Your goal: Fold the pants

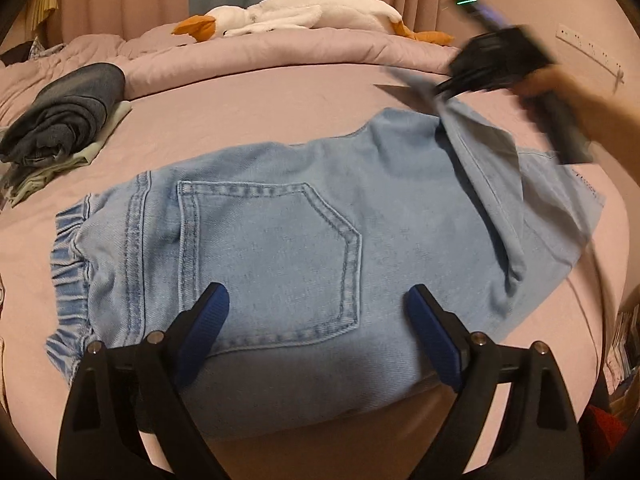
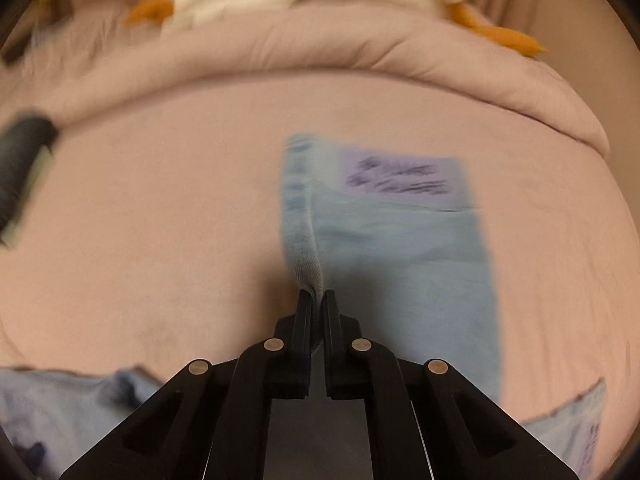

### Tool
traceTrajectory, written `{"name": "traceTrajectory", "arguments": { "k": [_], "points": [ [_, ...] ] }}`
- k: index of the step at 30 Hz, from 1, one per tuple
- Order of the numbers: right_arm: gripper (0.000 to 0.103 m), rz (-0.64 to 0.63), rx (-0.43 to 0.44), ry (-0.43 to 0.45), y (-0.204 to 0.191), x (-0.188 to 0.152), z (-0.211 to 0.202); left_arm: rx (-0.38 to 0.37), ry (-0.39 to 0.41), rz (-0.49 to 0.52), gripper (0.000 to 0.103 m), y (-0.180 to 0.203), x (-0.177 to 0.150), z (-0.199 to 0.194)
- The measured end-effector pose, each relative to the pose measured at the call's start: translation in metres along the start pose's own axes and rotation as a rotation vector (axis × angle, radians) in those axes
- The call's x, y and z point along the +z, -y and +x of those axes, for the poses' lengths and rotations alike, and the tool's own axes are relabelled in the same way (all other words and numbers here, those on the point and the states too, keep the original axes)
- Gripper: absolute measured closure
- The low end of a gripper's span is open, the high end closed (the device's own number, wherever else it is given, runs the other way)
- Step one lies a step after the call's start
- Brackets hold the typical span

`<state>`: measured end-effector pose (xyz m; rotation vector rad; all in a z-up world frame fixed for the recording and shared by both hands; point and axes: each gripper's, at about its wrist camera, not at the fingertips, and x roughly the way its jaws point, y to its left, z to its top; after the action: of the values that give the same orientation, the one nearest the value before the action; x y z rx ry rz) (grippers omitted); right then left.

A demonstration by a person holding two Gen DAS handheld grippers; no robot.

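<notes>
Light blue denim pants (image 1: pixel 280 248) spread across a pink bed (image 1: pixel 260 120), back pocket up, elastic waistband at the left, leg ends trailing off to the right, long axis running left to right. Left tongs (image 1: pixel 316 300) poised low over the seat of the pants, blue pads spread wide, gripping nothing, pocket lying straight ahead between them. Right tongs (image 2: pixel 318 300) pinched tight on a hem edge of one leg, cloth hanging from the tips in the blurred right wrist view; seen from the left wrist view as a dark, smeared shape raised above the far right end of the garment, with a strip of denim lifted off the lower layer. Judged from the lifted leg end: fold under way from right toward left, along the long axis, with the waistband as the likely landing line. Right hand nearer the leg end, left hand nearer the waistband and seat, so placed to pin the body flat. Stack of darker folded clothes (image 1: pixel 64 120) well apart at far left; white plush goose (image 1: pixel 304 12) on the rolled duvet behind.
</notes>
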<state>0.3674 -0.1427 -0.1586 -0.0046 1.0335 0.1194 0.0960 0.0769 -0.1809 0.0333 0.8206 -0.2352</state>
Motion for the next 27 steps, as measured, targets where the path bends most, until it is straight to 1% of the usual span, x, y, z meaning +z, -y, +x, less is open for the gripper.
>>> {"name": "traceTrajectory", "arguments": {
  "k": [1,2,4,5,6,9,10,11,12,14,15,16,18,19,20,21,22,24,26,27],
  "points": [
    [0.100,0.040,0.035,0.035,0.018,-0.003,-0.019,-0.007,-0.001,-0.012,0.012,-0.002,0.000,0.000],
    [0.100,0.099,0.081,0.093,0.040,-0.014,-0.046,-0.014,-0.001,-0.024,0.011,-0.005,0.000,0.000],
    [0.100,0.187,0.132,0.185,0.070,-0.035,-0.084,-0.013,-0.004,-0.031,0.011,-0.006,0.001,0.001],
    [0.100,0.257,0.151,0.239,0.095,-0.057,-0.110,-0.008,-0.008,-0.031,0.011,-0.006,0.001,0.001],
    [0.100,0.302,0.169,0.277,0.112,-0.074,-0.124,-0.005,-0.010,-0.029,0.011,-0.006,0.002,0.002],
    [0.100,0.453,0.186,0.359,0.160,-0.145,-0.152,-0.001,-0.016,-0.028,0.011,-0.006,0.002,0.004],
    [0.100,0.491,0.183,0.372,0.170,-0.167,-0.155,0.000,-0.020,-0.030,0.011,-0.007,0.003,0.004],
    [0.100,0.533,0.169,0.364,0.183,-0.189,-0.149,0.001,-0.025,-0.031,0.010,-0.007,0.004,0.005],
    [0.100,0.585,0.170,0.316,0.196,-0.210,-0.135,0.002,-0.032,-0.031,0.010,-0.007,0.005,0.006],
    [0.100,0.683,0.182,0.220,0.218,-0.239,-0.103,0.015,-0.052,-0.029,0.010,-0.006,0.008,0.007],
    [0.097,0.728,0.201,0.194,0.227,-0.253,-0.087,0.023,-0.063,-0.026,0.010,-0.005,0.010,0.008],
    [0.098,0.789,0.271,0.225,0.230,-0.270,-0.082,0.027,-0.069,-0.026,0.010,-0.005,0.010,0.008],
    [0.097,0.869,0.340,0.269,0.234,-0.279,-0.082,0.035,-0.081,-0.030,0.010,-0.004,0.010,0.007],
    [0.094,0.883,0.344,0.277,0.234,-0.281,-0.085,0.037,-0.084,-0.031,0.010,-0.004,0.009,0.007],
    [0.094,0.880,0.331,0.289,0.236,-0.279,-0.086,0.039,-0.084,-0.032,0.010,-0.005,0.009,0.007],
    [0.090,0.876,0.323,0.298,0.237,-0.278,-0.088,0.040,-0.084,-0.033,0.010,-0.004,0.008,0.007],
    [0.084,0.879,0.319,0.312,0.239,-0.277,-0.090,0.044,-0.085,-0.034,0.009,-0.004,0.008,0.008],
    [0.078,0.916,0.325,0.332,0.246,-0.281,-0.092,0.050,-0.089,-0.037,0.006,-0.002,0.008,0.009],
    [0.078,0.967,0.347,0.349,0.251,-0.289,-0.093,0.058,-0.096,-0.035,0.004,0.000,0.009,0.011],
    [0.078,0.974,0.344,0.350,0.253,-0.291,-0.093,0.061,-0.098,-0.033,0.003,0.001,0.009,0.012]
  ]
}}
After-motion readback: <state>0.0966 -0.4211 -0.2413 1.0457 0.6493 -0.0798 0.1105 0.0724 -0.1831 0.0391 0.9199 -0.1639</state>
